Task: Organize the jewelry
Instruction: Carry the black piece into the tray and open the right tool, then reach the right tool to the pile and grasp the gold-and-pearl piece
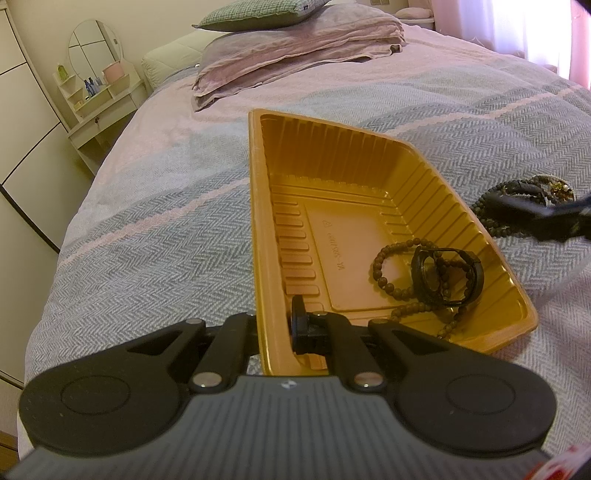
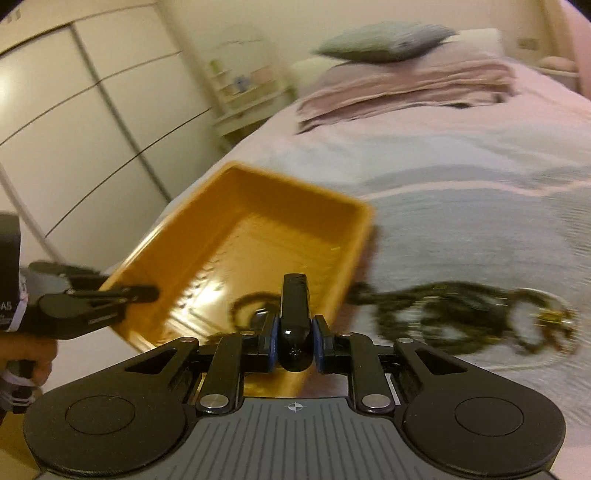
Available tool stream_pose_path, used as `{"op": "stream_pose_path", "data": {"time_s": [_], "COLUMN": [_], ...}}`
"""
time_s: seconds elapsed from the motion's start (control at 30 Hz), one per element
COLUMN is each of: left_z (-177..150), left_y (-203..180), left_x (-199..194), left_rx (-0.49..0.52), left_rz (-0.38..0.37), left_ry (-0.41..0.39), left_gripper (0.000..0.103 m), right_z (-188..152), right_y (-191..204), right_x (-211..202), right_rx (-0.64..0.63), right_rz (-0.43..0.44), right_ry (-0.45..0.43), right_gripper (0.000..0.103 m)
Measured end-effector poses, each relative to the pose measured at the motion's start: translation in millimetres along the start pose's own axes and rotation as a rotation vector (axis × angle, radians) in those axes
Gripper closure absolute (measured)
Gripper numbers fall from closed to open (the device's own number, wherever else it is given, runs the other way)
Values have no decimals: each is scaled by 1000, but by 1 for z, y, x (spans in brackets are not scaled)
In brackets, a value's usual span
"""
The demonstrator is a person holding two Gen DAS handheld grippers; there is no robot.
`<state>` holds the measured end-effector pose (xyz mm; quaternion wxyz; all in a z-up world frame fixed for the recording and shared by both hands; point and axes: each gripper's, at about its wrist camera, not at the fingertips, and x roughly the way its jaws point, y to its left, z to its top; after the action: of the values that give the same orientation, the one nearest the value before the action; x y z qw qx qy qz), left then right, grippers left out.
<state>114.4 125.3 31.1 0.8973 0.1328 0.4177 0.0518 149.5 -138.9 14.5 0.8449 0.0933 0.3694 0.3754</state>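
A gold plastic tray (image 1: 369, 166) lies on the bed. My left gripper (image 1: 275, 326) is shut on the tray's near left rim. Inside the tray lie a brown bead string (image 1: 384, 273) and a black wristband (image 1: 448, 275). My right gripper (image 2: 293, 332) is shut on a black band-like piece (image 2: 294, 317) and holds it over the tray's (image 2: 236, 192) near corner; it shows in the left wrist view (image 1: 554, 214) as a dark blur at the right edge. A pile of dark beads and gold jewelry (image 2: 461, 314) lies on the bedspread right of the tray, also in the left view (image 1: 535, 190).
The grey and pink bedspread (image 1: 147, 221) covers the bed. Folded pink blankets (image 1: 295, 55) and a green pillow (image 1: 258, 14) sit at the head. A small white vanity with mirror (image 1: 99, 85) and white wardrobe doors (image 2: 74, 110) stand to the left.
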Motion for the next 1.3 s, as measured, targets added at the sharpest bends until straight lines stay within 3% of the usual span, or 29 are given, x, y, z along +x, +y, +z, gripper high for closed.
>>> {"op": "stream_pose_path", "data": {"time_s": [0.33,0.53,0.6,0.73,0.93,1.1,1.3], "left_z": [0,0,1,1,2,1,1], "left_y": [1,1,1,1,0,-1,-1], "left_x": [1,1,1,2,1,0,-1], "left_rx": [1,1,1,2,2,5,8], "left_rz": [-1,-2,-2,-1,-1,0,2], "left_ry": [0,2,2,2,-2,-5,-5], "left_gripper": [99,99,99,99,99,99,99], "right_z": [-3,-1,1,-2,-14,-27,-32], "right_y": [19,6,-3,-30,-83,-113,-135], "right_x": [43,31,21,-1,-28,-42,-42], "right_rx": [-36,32,40,36,81,83,87], "right_rz": [86,74,31,-139,-343,-446,-492], "right_ry": [64,6,-16,-50,-39,-19,-5], "right_gripper": [84,73,70,64,60,59,59]}}
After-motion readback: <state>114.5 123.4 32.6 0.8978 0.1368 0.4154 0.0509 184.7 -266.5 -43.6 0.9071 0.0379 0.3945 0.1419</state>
